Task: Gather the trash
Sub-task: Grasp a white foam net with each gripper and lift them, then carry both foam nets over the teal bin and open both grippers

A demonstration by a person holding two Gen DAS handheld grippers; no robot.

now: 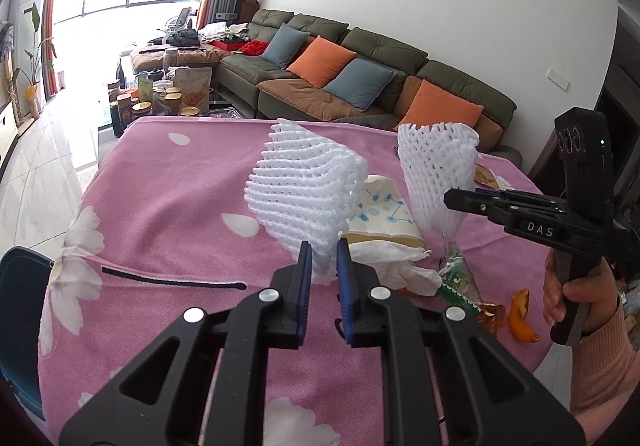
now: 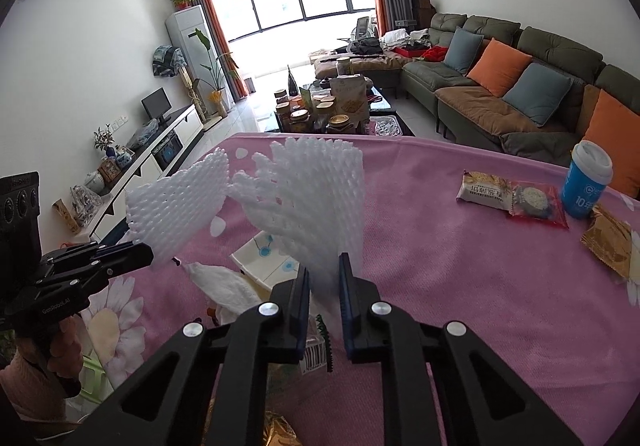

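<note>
My left gripper (image 1: 324,258) is shut on a white foam fruit net (image 1: 308,189) and holds it above the pink tablecloth (image 1: 168,197). My right gripper (image 2: 325,274) is shut on a second white foam net (image 2: 308,197), also lifted. Each gripper shows in the other's view, the right gripper (image 1: 452,197) with its net (image 1: 436,173), the left gripper (image 2: 148,252) with its net (image 2: 176,201). Under them lie a tissue pack (image 1: 384,217), a crumpled white tissue (image 1: 400,266), a green wrapper (image 1: 460,278), a gold wrapper (image 1: 490,316) and an orange peel (image 1: 520,318).
On the right of the table lie snack packets (image 2: 512,193), a blue cup (image 2: 586,181) and a brown wrapper (image 2: 608,242). A black strap (image 1: 172,280) lies on the cloth. A dark chair (image 1: 20,318) stands left of the table. A sofa (image 1: 360,77) and a cluttered coffee table (image 2: 332,105) stand beyond.
</note>
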